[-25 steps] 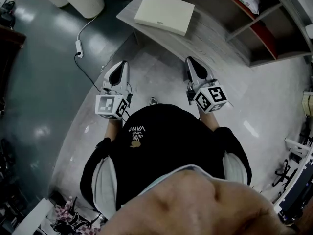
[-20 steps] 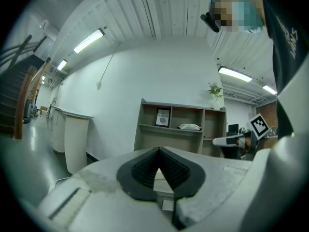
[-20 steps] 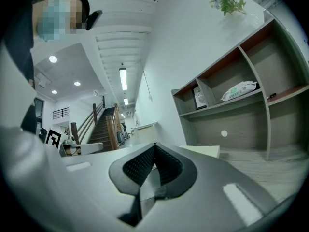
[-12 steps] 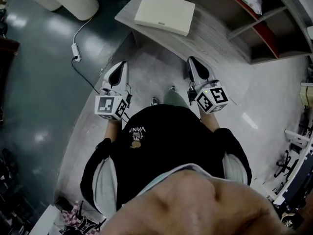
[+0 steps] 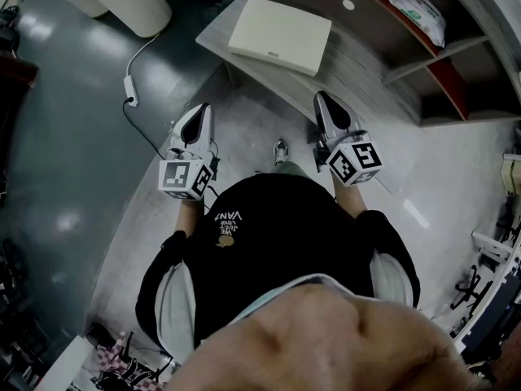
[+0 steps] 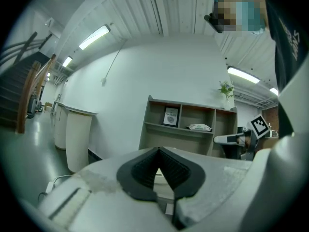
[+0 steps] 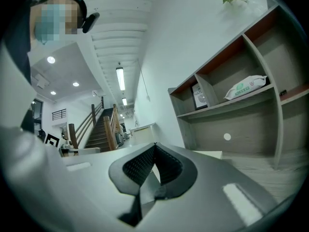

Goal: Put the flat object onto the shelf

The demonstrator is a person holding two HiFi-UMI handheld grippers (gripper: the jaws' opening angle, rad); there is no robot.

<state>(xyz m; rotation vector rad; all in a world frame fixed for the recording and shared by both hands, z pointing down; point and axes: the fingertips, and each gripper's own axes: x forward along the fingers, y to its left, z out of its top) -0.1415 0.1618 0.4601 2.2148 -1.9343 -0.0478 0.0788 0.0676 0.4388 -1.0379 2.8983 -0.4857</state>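
Fingers (image 6: 137,172) closed pad against pad with nothing between them, our left gripper (image 5: 198,111) and right gripper (image 5: 322,98) are held out level in front of our black shirt (image 5: 269,235). Its pale print, seen upside down, seems to read VANS; the smaller lines under it are too fine to read. Each gripper carries its marker cube (image 5: 186,177), black squares on white and no words. The right gripper sits near the front edge of the desk (image 5: 366,72).

Ahead, well apart from both grippers, the flat object (image 5: 279,32), cream in colour, lies on the left end of the desk. A small mark on its near edge is too small to make out. Beyond it stands the shelf (image 6: 186,129). One bay holds a white packet (image 7: 246,87) with green print we cannot read, and another holds a framed picture (image 6: 170,116) whose heading looks like NATURE. A plant (image 6: 225,89) tops the unit.

We judge this to be the approach, with the pick-up not yet begun. To do it well, we would part both pairs of fingers before reaching the flat object. We would then take it by opposite edges, one gripper to a side, and close firmly, since a smooth, thin-edged thing could slip or tip. We would raise it level, clear of the desk, and slide it into a free bay away from the packet and the framed picture. We would let go only once it rests flat.
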